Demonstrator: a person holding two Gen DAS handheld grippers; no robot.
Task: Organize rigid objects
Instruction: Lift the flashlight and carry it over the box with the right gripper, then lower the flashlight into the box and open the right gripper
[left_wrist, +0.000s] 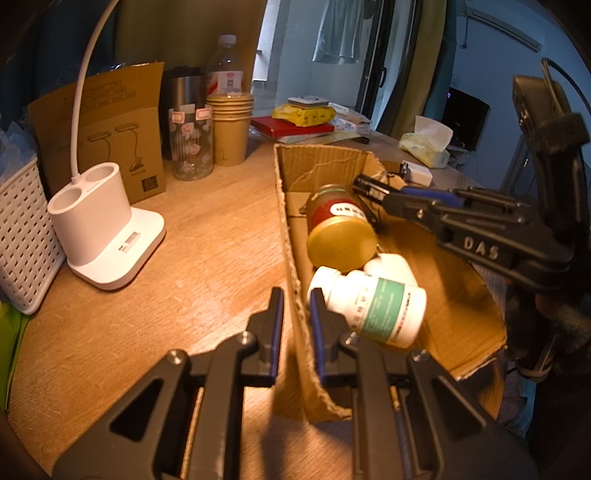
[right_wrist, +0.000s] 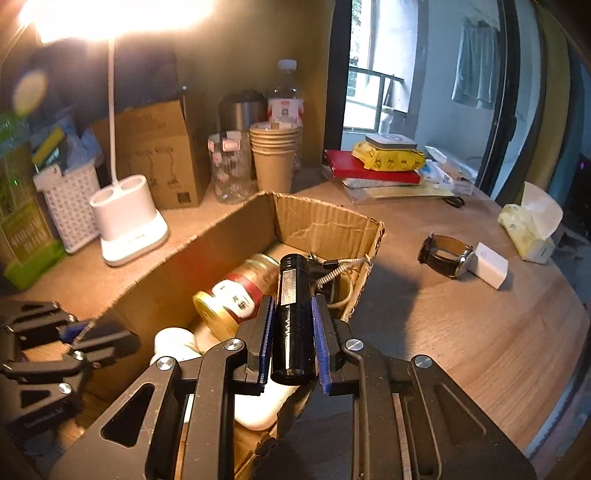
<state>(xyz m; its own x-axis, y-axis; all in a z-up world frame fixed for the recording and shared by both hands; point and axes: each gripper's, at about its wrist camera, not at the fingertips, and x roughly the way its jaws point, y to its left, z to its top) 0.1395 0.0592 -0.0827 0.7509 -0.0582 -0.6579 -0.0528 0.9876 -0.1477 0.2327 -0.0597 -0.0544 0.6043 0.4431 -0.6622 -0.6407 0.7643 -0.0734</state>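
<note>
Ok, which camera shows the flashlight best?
The right wrist view. The flashlight fills the centre there, clamped lengthwise in the right gripper over the box, cord trailing off its far end. The left wrist view shows only its tip poking past the gripper's fingers, from the side.

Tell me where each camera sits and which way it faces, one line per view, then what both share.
Left wrist: sits on the left gripper, whose jaws pinch the near wall of the cardboard box, looking down into it; the right gripper reaches in from the right.
Right wrist: sits on the right gripper, shut on a black flashlight, tilted down over the box; the left gripper shows at lower left.
Shared: box, gold-lidded jar, white lamp base, paper cups.
</note>
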